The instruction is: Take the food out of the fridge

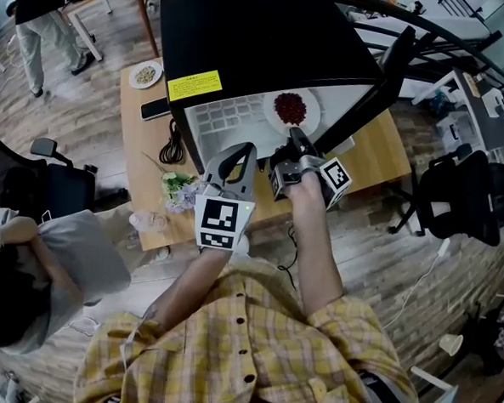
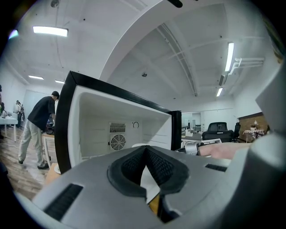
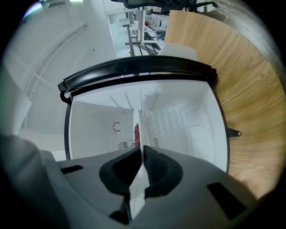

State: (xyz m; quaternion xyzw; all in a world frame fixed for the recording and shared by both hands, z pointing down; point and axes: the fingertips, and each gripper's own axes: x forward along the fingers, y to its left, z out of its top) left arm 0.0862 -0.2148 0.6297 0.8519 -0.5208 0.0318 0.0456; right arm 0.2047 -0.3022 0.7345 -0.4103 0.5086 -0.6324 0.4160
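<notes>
A black mini fridge (image 1: pixel 254 35) stands open on the wooden table (image 1: pixel 140 160). On its white floor lies a white plate (image 1: pixel 310 115) heaped with red food (image 1: pixel 290 108). My right gripper (image 1: pixel 295 141) reaches into the opening, rolled on its side, and is shut on the plate's near rim. In the right gripper view the plate (image 3: pixel 138 123) runs edge-on between the pads of that gripper (image 3: pixel 142 154), with the red food (image 3: pixel 136 134) beyond. My left gripper (image 1: pixel 240 153) hovers just left of it at the fridge mouth, tips together, holding nothing (image 2: pixel 145 150).
The fridge door (image 1: pixel 388 68) swings open to the right. On the table lie a small plate of food (image 1: pixel 145 73), a phone (image 1: pixel 155 108), a coiled cable (image 1: pixel 172 145), flowers (image 1: pixel 178 188) and a glass (image 1: pixel 148 222). A person (image 1: pixel 42 13) stands far left; an office chair (image 1: pixel 461 196) sits right.
</notes>
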